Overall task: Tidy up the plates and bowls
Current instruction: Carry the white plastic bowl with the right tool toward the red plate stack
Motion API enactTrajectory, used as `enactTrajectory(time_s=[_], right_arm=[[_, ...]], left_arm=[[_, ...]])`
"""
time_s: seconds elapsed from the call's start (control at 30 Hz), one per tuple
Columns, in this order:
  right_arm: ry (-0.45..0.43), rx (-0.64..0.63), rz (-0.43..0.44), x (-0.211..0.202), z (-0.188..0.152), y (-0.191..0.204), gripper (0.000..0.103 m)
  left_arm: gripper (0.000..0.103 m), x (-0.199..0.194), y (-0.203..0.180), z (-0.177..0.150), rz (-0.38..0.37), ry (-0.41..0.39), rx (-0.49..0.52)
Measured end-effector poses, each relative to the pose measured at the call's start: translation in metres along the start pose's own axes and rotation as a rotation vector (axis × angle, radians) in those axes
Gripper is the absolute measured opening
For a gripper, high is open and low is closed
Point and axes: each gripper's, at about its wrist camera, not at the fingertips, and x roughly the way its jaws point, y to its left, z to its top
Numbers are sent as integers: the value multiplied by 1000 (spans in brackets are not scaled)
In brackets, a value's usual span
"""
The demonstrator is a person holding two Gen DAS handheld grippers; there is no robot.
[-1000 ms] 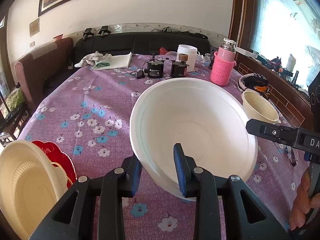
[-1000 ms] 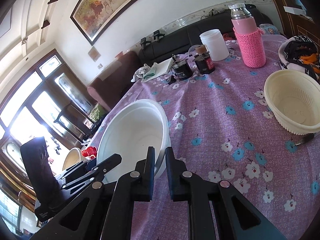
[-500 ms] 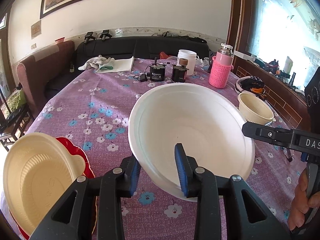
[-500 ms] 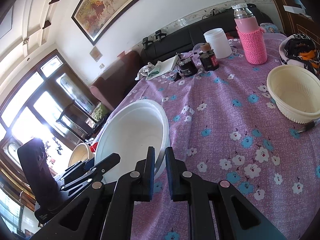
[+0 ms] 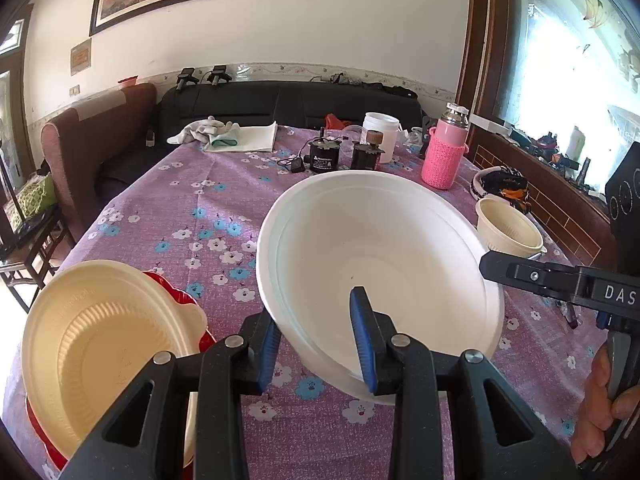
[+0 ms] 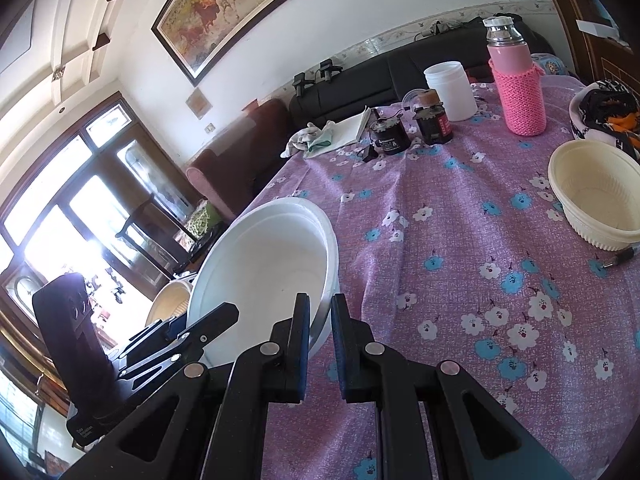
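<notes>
In the left wrist view, bare tablecloth [image 5: 192,216] lies open at centre left, between the big white bowl [image 5: 380,256] and the stacked cream plate [image 5: 100,344] at lower left. The upper middle is crowded by jars [image 5: 326,156] and a pink flask [image 5: 445,152]. A cream bowl [image 5: 508,228] blocks the right edge.

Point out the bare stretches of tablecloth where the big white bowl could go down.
Widest bare patch: the tablecloth between the white bowl, the cream ribbed bowl and the dark jars. Another stretch lies between the folded cloth and the cream plate. The far edge, around the pink flask, is crowded.
</notes>
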Motion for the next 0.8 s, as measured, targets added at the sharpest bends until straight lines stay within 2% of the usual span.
enactTrajectory(time_s=[0.33,0.53,0.8], right_arm=[[2,-34,19,1,2,21,13],[11,-60,60,4,3,43,13],[77,-98,149,29,1,85,13]], left_arm=[[36,-26,15,-1,2,-30,-18],[36,-50,37,-3,12,-54,-48],[38,-87,78,-13,77,-77,-105]])
